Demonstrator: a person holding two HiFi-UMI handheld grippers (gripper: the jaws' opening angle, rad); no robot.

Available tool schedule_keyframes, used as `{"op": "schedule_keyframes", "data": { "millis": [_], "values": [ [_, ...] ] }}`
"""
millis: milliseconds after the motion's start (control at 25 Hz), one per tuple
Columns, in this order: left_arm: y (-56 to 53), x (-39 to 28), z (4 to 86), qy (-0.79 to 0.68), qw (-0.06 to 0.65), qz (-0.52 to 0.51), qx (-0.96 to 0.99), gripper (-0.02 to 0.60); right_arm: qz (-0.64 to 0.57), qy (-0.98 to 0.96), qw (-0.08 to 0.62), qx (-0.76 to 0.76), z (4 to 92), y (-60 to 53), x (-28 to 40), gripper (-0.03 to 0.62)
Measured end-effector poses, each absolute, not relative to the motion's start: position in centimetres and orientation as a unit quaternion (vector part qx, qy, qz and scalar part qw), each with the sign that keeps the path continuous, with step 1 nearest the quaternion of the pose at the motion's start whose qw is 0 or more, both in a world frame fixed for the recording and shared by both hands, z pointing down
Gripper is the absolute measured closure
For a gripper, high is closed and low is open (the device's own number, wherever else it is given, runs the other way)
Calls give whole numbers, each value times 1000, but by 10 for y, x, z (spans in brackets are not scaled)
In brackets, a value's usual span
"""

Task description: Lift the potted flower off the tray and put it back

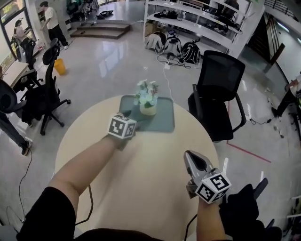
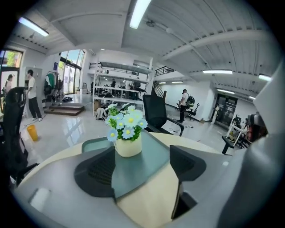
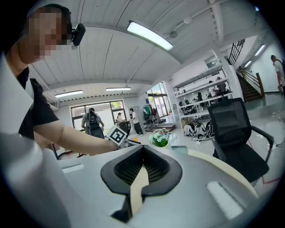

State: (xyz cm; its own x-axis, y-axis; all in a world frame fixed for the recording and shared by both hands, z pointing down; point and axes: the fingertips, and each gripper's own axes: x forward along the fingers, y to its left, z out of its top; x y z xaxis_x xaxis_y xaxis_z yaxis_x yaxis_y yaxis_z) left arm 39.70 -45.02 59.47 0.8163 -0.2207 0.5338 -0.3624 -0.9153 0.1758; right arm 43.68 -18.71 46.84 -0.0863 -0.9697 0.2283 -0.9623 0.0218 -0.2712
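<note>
Left arm extended toward potted flower [image 1: 147, 100].
Left gripper [image 1: 128, 115] fingers released; right gripper [image 1: 192, 156] fingers clenched, empty, over counter [image 1: 150, 164].

**Bright room, bent edges**

Long ceiling lights [image 2: 139, 13] and big windows [image 2: 71, 71] make it bright; the shiny floor [image 1: 113, 56] shows white glare; gripper views curve round with dark corners; the left gripper [image 2: 141, 167] looks soft and blurry up close.

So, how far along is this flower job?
Nothing looks done yet: the potted flower stands on the tray. In hand: the left gripper, fingers apart, points at it, not yet gripping. Left: grip, lift, put back. The right gripper is shut, empty.
</note>
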Motion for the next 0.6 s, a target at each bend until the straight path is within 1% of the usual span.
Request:
{"op": "schedule_keyframes", "data": {
  "millis": [80, 200, 280, 400, 600],
  "values": [
    [-468, 416, 613, -159, 150, 261, 940, 167, -188, 716, 14, -672, 483, -194, 441, 580],
    [-491, 441, 638, -174, 187, 253, 933, 133, -200, 717, 17, -668, 505, -205, 445, 580],
    [-505, 454, 651, -192, 199, 249, 928, 88, -204, 717, 20, -666, 516, -211, 449, 580],
    [-522, 469, 668, -215, 200, 247, 924, 48, -209, 717, 27, -665, 530, -217, 456, 580],
    [-529, 492, 685, -229, 189, 250, 921, 14, -218, 713, 37, -666, 548, -219, 467, 580]
  ]
}}
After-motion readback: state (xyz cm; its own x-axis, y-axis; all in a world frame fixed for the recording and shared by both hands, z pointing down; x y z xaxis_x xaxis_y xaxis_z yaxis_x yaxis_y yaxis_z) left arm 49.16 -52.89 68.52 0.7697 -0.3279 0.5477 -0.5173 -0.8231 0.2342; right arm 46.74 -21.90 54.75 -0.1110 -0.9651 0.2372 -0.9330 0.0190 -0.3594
